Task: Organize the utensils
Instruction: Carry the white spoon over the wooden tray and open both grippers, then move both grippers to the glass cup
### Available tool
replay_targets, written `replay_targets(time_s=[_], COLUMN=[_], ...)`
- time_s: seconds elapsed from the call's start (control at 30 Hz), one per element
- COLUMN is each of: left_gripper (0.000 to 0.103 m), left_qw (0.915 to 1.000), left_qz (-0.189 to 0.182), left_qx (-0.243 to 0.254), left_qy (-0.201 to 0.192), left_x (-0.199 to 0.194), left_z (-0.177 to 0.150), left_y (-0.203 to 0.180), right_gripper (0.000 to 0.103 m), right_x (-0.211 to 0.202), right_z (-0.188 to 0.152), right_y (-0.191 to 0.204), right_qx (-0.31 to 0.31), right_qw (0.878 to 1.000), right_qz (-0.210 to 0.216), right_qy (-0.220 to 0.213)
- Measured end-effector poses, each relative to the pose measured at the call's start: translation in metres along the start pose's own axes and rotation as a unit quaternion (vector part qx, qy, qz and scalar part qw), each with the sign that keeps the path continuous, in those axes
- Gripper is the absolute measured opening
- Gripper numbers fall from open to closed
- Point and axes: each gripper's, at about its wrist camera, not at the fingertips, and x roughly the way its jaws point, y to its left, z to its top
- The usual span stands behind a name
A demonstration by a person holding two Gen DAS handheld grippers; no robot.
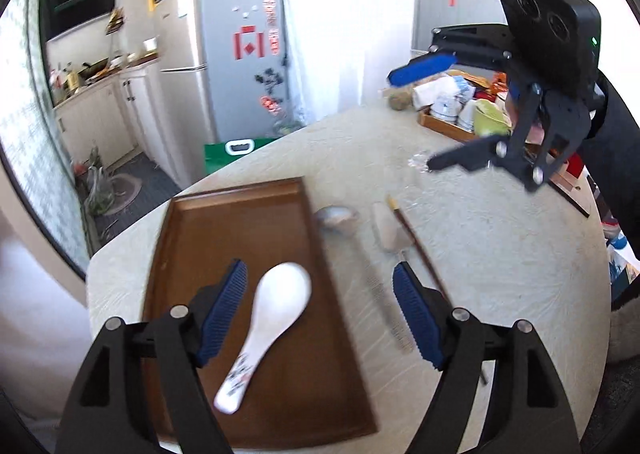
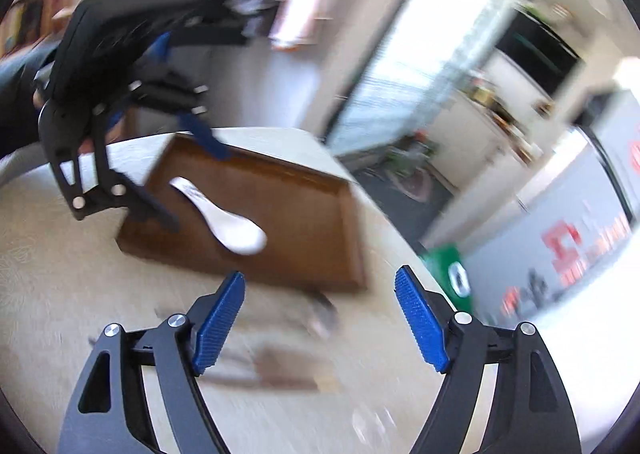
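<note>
A white ceramic spoon (image 1: 264,330) lies in the brown wooden tray (image 1: 240,214) on the table. My left gripper (image 1: 320,310) is open and empty above the tray's near half, with the spoon between its fingers. A metal spoon (image 1: 340,219), a small spatula (image 1: 387,231) and a dark chopstick (image 1: 416,242) lie on the cloth right of the tray. My right gripper (image 2: 320,318) is open and empty above those utensils, which are blurred there. It also shows in the left wrist view (image 1: 416,110), raised at the right. The tray (image 2: 320,206) and white spoon (image 2: 228,222) show in the right wrist view.
A wooden box of bowls and cups (image 1: 464,114) stands at the table's far right. A fridge (image 1: 224,66) and kitchen counter (image 1: 100,94) stand beyond the table. A green bag (image 1: 236,152) sits on the floor by the table's far edge.
</note>
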Motion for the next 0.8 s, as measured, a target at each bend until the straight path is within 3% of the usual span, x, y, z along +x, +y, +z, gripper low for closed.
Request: replay_targets(time_s=[0.13, 0.33, 0.43, 0.57, 0.8], left_gripper=[0.078, 0.078, 0.078, 0.078, 0.078], left_qw=[0.9995, 0.9971, 0.9955, 0.9948, 0.9942], left_qz=[-0.027, -0.065, -0.079, -0.084, -0.095], left_qx=[0.015, 0.039, 0.048, 0.052, 0.036], left_qy=[0.006, 0.012, 0.020, 0.025, 0.036], left_x=[0.035, 0.083, 0.113, 0.140, 0.166], left_z=[0.022, 0.041, 0.049, 0.056, 0.061], left_y=[-0.026, -0.073, -0.087, -0.094, -0.084], right_gripper=[0.079, 0.079, 0.078, 0.078, 0.060], right_x=[-0.018, -0.016, -0.003, 0.014, 0.046], right_z=[-0.051, -0.115, -0.128, -0.131, -0.123], right_y=[-0.031, -0.053, -0.059, -0.062, -0.066], right_qx=[0.072, 0.153, 0.188, 0.191, 0.194], right_qw=[0.997, 0.988, 0.981, 0.980, 0.975], right_qz=[-0.031, -0.013, 0.034, 0.058, 0.104], right_qy=[0.021, 0.032, 0.023, 0.018, 0.029])
